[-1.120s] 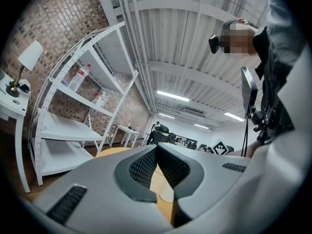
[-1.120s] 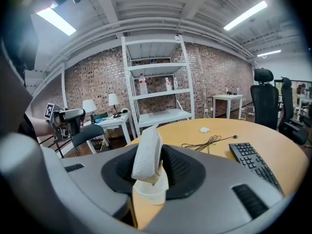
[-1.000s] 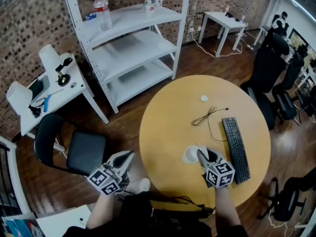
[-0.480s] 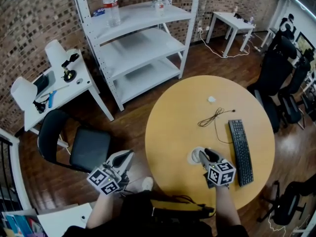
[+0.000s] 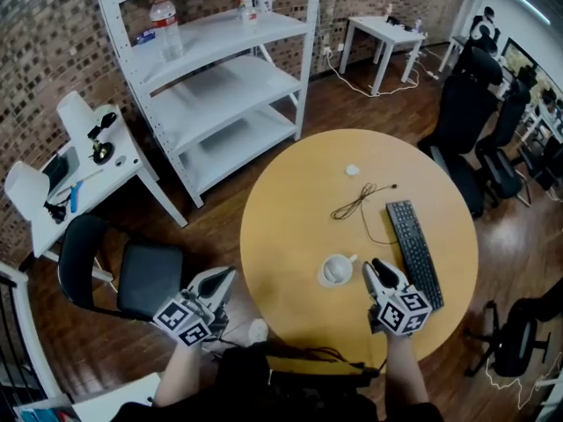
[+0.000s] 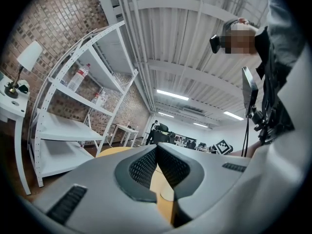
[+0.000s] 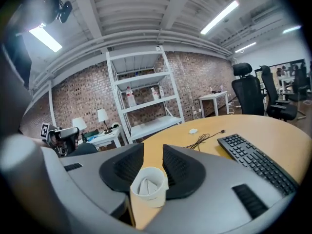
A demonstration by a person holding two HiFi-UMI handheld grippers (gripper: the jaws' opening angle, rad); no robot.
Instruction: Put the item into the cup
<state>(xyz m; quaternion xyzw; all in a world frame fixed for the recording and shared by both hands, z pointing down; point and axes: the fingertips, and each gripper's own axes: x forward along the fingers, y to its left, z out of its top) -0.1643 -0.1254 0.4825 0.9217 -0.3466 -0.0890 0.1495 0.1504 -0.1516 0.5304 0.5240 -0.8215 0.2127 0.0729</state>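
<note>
A white cup (image 5: 336, 271) stands on the round wooden table (image 5: 290, 227), near its front edge. A white crumpled item (image 7: 142, 185) lies inside the cup (image 7: 155, 195). My right gripper (image 5: 377, 269) is just right of the cup and apart from it. Its jaws (image 7: 152, 152) stand open, with the cup in front of the gap and nothing pressed between the pads. My left gripper (image 5: 226, 279) hangs off the table's left side, above the floor. In the left gripper view its jaws (image 6: 156, 150) meet at the tips and hold nothing.
A black keyboard (image 5: 413, 251) lies right of my right gripper, a black cable (image 5: 356, 202) and a small white object (image 5: 353, 170) farther back. A black chair (image 5: 127, 271) stands left of the table, white shelves (image 5: 211, 77) behind, office chairs (image 5: 479, 104) at right.
My right gripper has let go of the cup and drawn back to the right; its jaws have widened. The cup now stands free. The left gripper has stayed put.
</note>
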